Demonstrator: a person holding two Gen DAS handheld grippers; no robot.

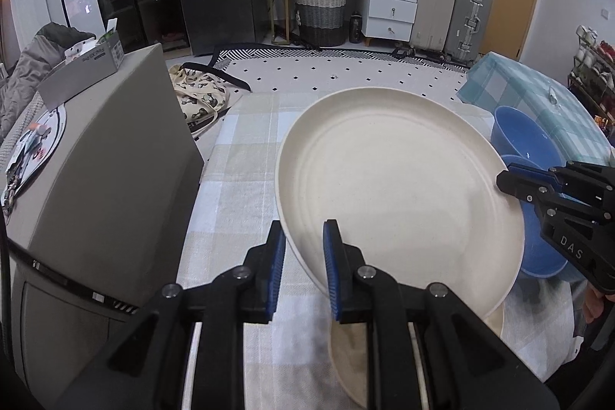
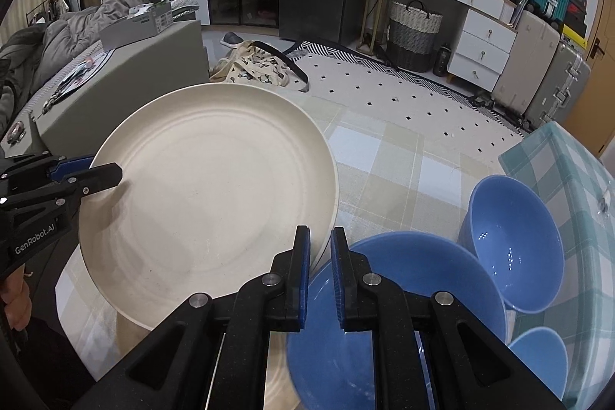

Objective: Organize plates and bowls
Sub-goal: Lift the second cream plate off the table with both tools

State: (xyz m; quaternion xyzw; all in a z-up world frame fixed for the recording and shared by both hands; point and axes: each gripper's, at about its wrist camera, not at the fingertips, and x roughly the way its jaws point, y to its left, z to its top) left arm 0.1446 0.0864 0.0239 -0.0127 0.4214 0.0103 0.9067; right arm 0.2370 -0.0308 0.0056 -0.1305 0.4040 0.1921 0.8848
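Cream plate (image 1: 399, 187), large and tilted, is pinched at two edges above the checked worktop (image 1: 238, 156). In the left wrist view, the left hand-held gripper (image 1: 305, 269) clamps its blue pads on the rim at 7 o'clock; the right hand-held gripper (image 1: 511, 179) bites the rim at 3 o'clock. Another cream plate (image 1: 348, 360) lies beneath. In the right wrist view, a blue plate (image 2: 399, 302) sits at 5 o'clock of the cream one, with a blue bowl (image 2: 515, 241) tipped at 3 o'clock.
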